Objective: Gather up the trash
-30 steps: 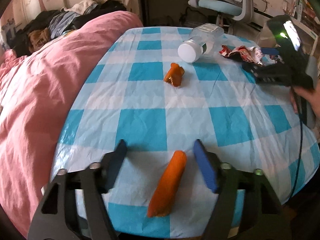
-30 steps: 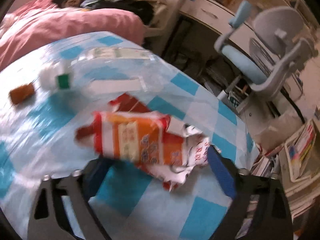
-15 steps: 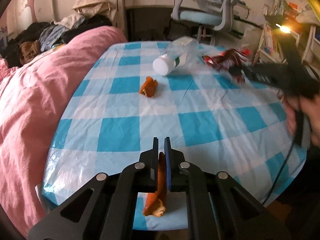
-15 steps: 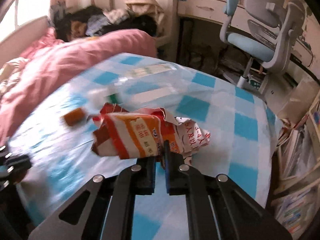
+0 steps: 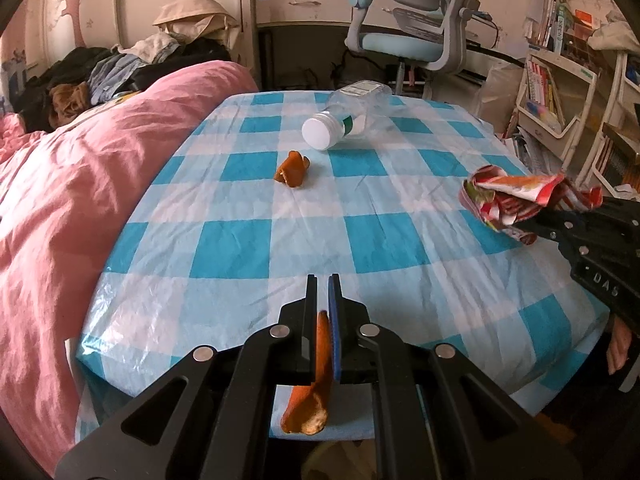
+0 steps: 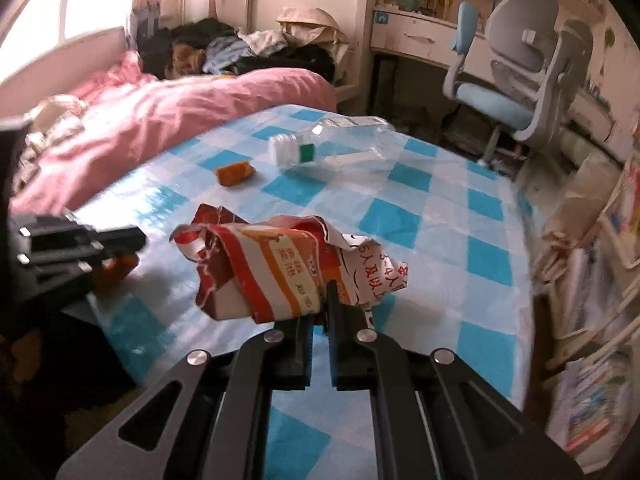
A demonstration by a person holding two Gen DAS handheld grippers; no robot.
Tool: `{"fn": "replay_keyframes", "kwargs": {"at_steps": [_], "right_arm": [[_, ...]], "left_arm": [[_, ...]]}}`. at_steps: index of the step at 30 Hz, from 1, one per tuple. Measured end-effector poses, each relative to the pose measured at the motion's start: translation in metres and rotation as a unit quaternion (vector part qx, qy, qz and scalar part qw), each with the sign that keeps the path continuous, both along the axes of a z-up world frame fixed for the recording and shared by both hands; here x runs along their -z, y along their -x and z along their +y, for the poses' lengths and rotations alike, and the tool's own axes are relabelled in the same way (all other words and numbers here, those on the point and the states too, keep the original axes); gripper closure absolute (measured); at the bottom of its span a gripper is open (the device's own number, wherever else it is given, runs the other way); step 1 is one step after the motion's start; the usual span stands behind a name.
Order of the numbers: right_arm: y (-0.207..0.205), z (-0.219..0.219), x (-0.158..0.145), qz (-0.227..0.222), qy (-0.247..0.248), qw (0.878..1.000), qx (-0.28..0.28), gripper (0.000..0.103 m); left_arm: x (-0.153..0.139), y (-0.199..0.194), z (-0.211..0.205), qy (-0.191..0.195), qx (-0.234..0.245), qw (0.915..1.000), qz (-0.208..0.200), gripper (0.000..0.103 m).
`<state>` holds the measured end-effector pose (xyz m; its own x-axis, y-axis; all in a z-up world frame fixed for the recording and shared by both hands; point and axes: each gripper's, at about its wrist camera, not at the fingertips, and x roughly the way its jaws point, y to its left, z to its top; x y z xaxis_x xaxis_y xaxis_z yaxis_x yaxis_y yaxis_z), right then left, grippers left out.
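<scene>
My left gripper (image 5: 323,284) is shut on a long orange peel (image 5: 316,384) that hangs below its pads at the table's near edge. My right gripper (image 6: 320,292) is shut on a crumpled red, orange and white wrapper (image 6: 280,264), lifted above the cloth; the wrapper (image 5: 520,196) also shows at the right of the left wrist view. A second, smaller orange peel (image 5: 292,169) and an empty clear plastic bottle (image 5: 348,114) with a white cap lie on the blue-and-white checked tablecloth (image 5: 280,240) farther back.
A pink quilt (image 5: 80,200) on a bed borders the table's left side, with heaped clothes (image 5: 120,68) behind. A grey and blue desk chair (image 5: 416,28) stands beyond the table. Bookshelves (image 5: 560,92) and stacked papers (image 6: 592,400) crowd the right. A hand (image 5: 618,348) shows at the right edge.
Both grippers went from open to shut, the left on the long peel, the right on the wrapper. The right gripper has carried the wrapper off the table toward the near right; the left has drawn back slightly.
</scene>
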<state>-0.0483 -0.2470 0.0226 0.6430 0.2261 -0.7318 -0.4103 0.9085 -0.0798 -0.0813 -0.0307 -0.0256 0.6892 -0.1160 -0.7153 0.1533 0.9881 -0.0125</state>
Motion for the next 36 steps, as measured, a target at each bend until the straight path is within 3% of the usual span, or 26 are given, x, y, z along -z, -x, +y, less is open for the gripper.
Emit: {"fn": "replay_keyframes", "kwargs": {"at_steps": [12, 14, 15, 16, 25, 32, 36], "right_arm": [[-0.063, -0.002, 0.023, 0.011, 0.083, 0.996, 0.044, 0.092], [-0.079, -0.003, 0.03, 0.043, 0.087, 0.994, 0.041, 0.076], [-0.081, -0.001, 0.031, 0.04, 0.098, 0.994, 0.04, 0.058], [-0.081, -0.001, 0.031, 0.03, 0.111, 0.993, 0.038, 0.049], [-0.077, -0.001, 0.03, 0.015, 0.113, 0.993, 0.015, 0.033], [-0.075, 0.009, 0.027, -0.003, 0.141, 0.99, -0.018, 0.027], [-0.076, 0.009, 0.026, -0.016, 0.148, 0.988, -0.028, 0.018]], "left_arm": [[-0.001, -0.023, 0.002, -0.01, -0.01, 0.9999, 0.003, 0.097], [-0.002, -0.03, 0.0, -0.008, -0.009, 0.9999, 0.002, 0.097], [-0.003, -0.036, -0.001, -0.009, -0.01, 0.9999, 0.002, 0.097], [-0.004, -0.041, -0.003, -0.01, -0.01, 0.9999, 0.0, 0.097], [-0.016, -0.082, -0.03, -0.022, 0.002, 0.9995, -0.025, 0.097], [-0.019, -0.109, -0.043, -0.022, 0.007, 0.9994, -0.027, 0.097], [-0.019, -0.119, -0.05, -0.018, 0.014, 0.9995, -0.022, 0.097]]}}
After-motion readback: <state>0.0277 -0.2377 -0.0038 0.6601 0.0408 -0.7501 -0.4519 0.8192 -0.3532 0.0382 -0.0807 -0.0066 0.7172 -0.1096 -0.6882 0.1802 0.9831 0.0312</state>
